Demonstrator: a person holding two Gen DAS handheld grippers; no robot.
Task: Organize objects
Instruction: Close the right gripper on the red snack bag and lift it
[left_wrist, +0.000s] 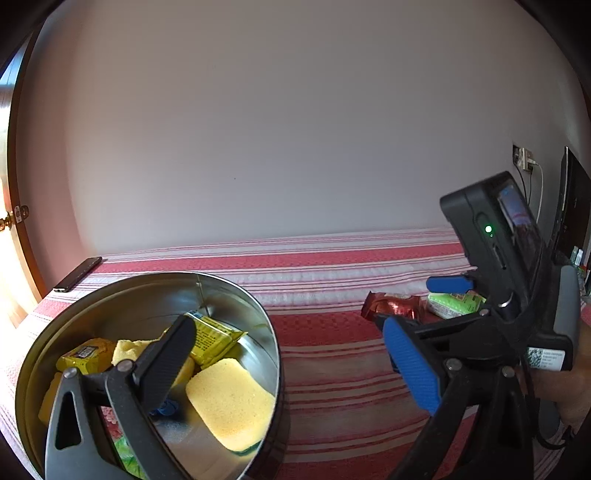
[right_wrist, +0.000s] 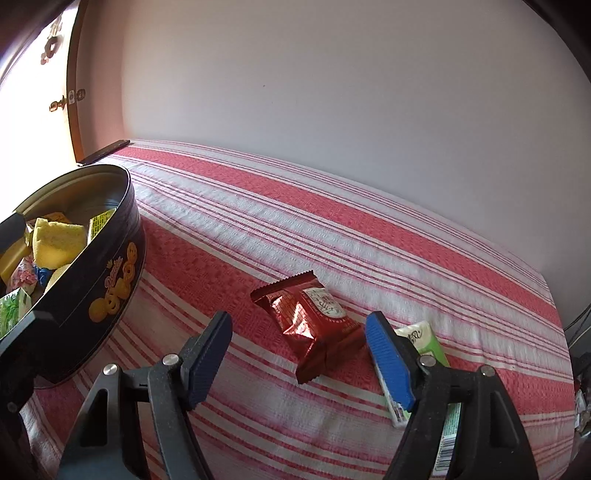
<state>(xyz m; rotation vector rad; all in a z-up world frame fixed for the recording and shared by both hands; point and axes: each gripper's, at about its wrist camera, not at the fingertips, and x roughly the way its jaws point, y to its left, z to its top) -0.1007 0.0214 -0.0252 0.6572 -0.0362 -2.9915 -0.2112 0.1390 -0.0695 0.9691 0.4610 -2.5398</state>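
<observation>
The cookie tin (right_wrist: 110, 280), gripped at its near rim by the left gripper (left_wrist: 155, 373) and tipped for loading, is kept near the bed's (right_wrist: 332, 229) left edge. The red snack packet (right_wrist: 314, 325), mid-bed, is framed by the right gripper (right_wrist: 299, 362), jaws wide and empty. A green packet (right_wrist: 424, 339) lies just beside it.

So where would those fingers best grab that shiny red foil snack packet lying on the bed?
Probably across the puffy middle of the shiny red foil snack packet, coming down from above with a finger on each long side. It lies flat on the striped red and white bedspread, and the open right gripper already straddles its near end.
</observation>
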